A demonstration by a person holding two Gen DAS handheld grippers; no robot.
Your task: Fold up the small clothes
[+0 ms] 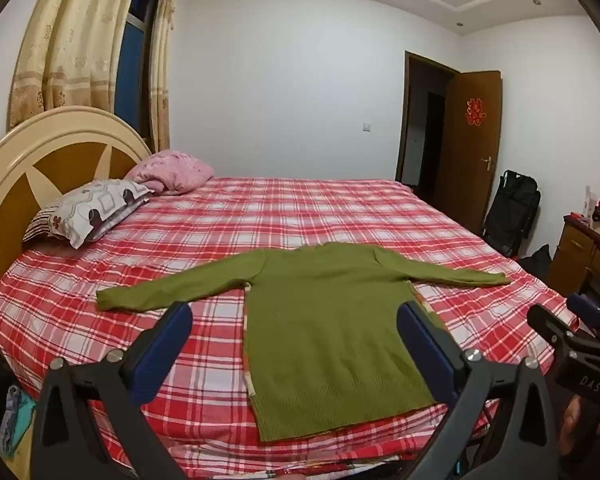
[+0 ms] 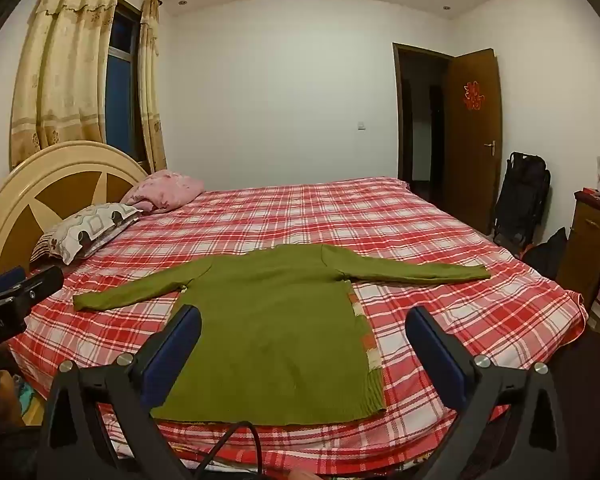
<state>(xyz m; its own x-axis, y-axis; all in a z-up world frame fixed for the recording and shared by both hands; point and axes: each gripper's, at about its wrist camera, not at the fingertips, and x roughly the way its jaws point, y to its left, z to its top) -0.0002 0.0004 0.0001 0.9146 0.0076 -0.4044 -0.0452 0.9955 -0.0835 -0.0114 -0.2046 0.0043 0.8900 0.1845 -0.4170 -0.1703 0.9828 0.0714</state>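
Observation:
A green knitted sweater (image 1: 328, 328) lies flat on the red plaid bed (image 1: 260, 216), hem toward me, both sleeves spread out to the sides. In the right wrist view the same sweater (image 2: 276, 332) fills the near middle of the bed (image 2: 440, 240). My left gripper (image 1: 296, 312) hovers above the sweater's lower half, jaws wide open and empty. My right gripper (image 2: 304, 316) hangs likewise over the hem area, open with nothing between its blue pads. Each gripper shows at the edge of the other's view: the right gripper (image 1: 580, 312) and the left gripper (image 2: 16, 284).
Two pillows, a patterned pillow (image 1: 92, 212) and a pink pillow (image 1: 176, 170), lie by the headboard (image 1: 40, 152) at the left. A wooden dresser (image 1: 584, 256) and a black bag (image 1: 512, 208) stand right of the bed, near the open door (image 1: 472, 140). A cable (image 2: 236, 440) loops at the bed's near edge.

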